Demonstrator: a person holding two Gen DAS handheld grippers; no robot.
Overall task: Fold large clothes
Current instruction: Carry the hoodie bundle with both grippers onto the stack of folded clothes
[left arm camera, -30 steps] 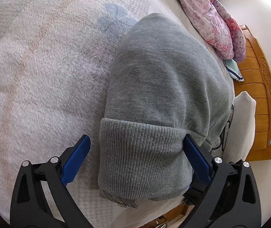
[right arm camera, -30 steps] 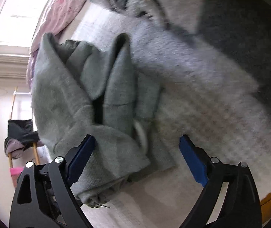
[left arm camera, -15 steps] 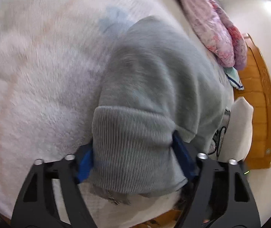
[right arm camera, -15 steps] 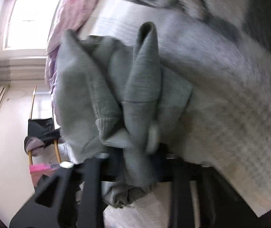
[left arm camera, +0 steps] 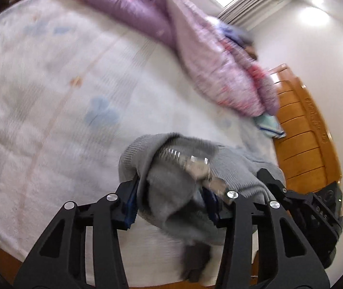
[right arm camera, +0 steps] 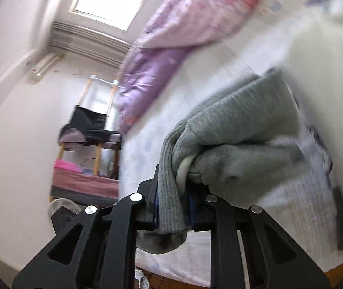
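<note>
A grey zip-up sweater (left arm camera: 171, 187) is bunched and lifted off the white bed blanket (left arm camera: 51, 96). My left gripper (left arm camera: 171, 202) is shut on its ribbed hem, with the metal zipper (left arm camera: 195, 166) lying over the fold. In the right wrist view my right gripper (right arm camera: 174, 204) is shut on another ribbed part of the same grey sweater (right arm camera: 231, 125), next to a white drawstring (right arm camera: 183, 168). The rest of the garment trails to the right over the bed (right arm camera: 292, 192). Both views are blurred.
A purple and pink quilt (left arm camera: 207, 60) lies along the far side of the bed, also in the right wrist view (right arm camera: 171, 36). A wooden headboard (left arm camera: 304, 132) stands at the right. A rack with dark clothes (right arm camera: 89, 130) and a window (right arm camera: 113, 2) are beyond the bed.
Both grippers went from open around the folded sweater to shut on it. Both have lifted it off the blanket, and the views now tilt up toward the quilt and window.
</note>
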